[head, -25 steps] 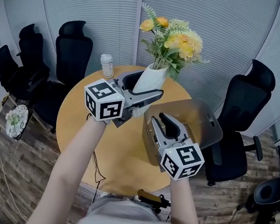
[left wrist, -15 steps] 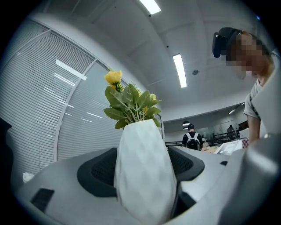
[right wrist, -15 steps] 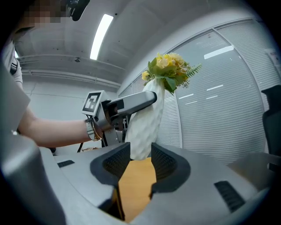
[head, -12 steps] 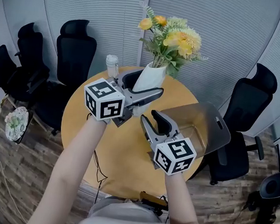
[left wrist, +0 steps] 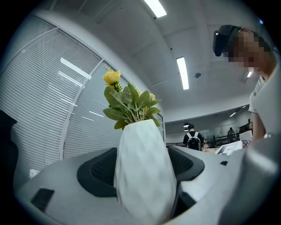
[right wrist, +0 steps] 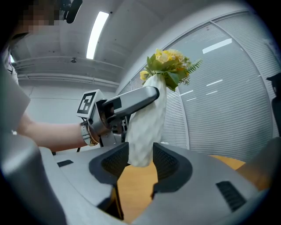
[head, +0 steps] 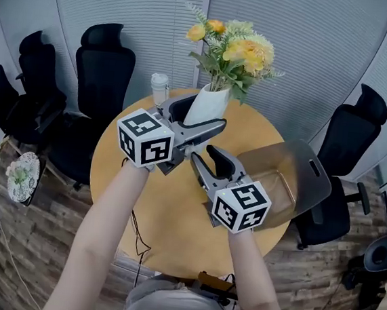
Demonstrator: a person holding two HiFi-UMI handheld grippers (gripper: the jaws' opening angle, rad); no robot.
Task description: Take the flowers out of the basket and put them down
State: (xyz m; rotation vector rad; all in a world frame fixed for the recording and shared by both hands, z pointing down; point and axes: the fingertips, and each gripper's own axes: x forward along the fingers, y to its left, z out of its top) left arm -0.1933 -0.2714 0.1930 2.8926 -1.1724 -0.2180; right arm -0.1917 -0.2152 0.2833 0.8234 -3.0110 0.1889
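The left arm reaches forward over the round surface (head: 174, 217). Its hand-held gripper (head: 200, 117) is clamped on the white vase (head: 208, 105), 1 jaw on each side. The vase is up in the air, clear of the surface and leaning a little. The yellow flowers (head: 234, 49) stick out of its top.

The right arm reaches forward too, and its hand-held gripper (head: 203, 157) points up at the bottom of the vase. Its jaws are opening and do not press on anything. The vase's bottom is just in front of the gap.

The basket (head: 300, 175) sits at the right edge of the surface, apart from the vase.
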